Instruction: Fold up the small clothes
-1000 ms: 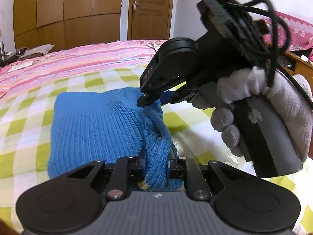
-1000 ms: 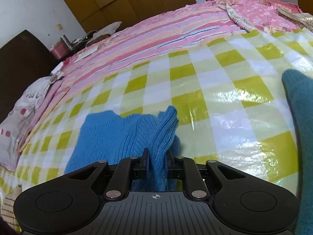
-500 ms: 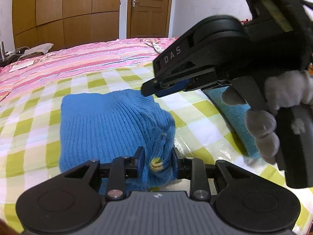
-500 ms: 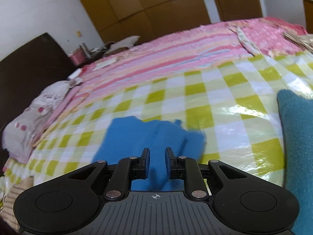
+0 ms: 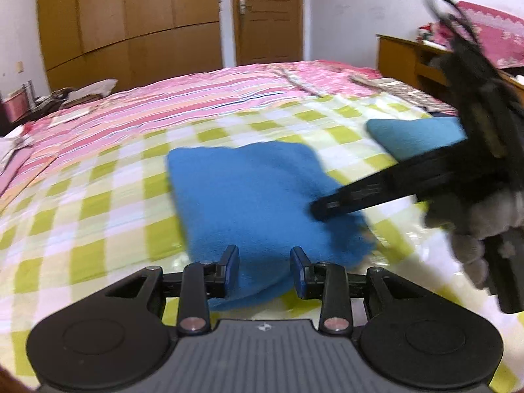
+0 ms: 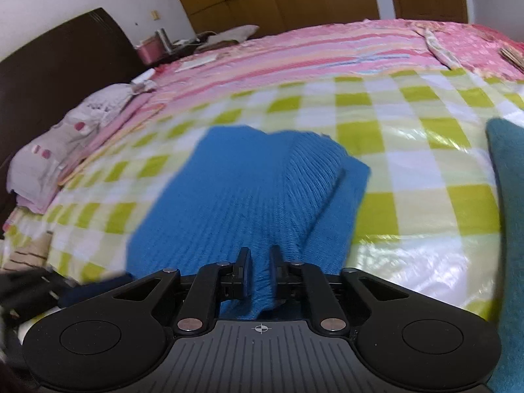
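Observation:
A blue knitted garment (image 5: 262, 196) lies folded on the green-checked sheet (image 5: 98, 229); it also shows in the right wrist view (image 6: 235, 196). My left gripper (image 5: 264, 267) is open, its jaws apart over the garment's near edge and holding nothing. My right gripper (image 6: 260, 270) has its jaws a little apart above the garment's near end, not pinching it. In the left wrist view the right gripper (image 5: 322, 208) reaches in from the right over the garment's right edge, held by a gloved hand (image 5: 475, 226).
A teal folded cloth (image 5: 416, 137) lies to the right of the garment, seen also in the right wrist view (image 6: 511, 229). Pink striped bedding (image 5: 163, 104) covers the far bed. A pillow (image 6: 65, 137) and dark headboard (image 6: 59, 72) are at left. A wooden cabinet (image 5: 412, 59) stands at right.
Both grippers have let go of the blue garment, the right first and then the left. The garment has dropped flat. Both grippers have pulled back and up.

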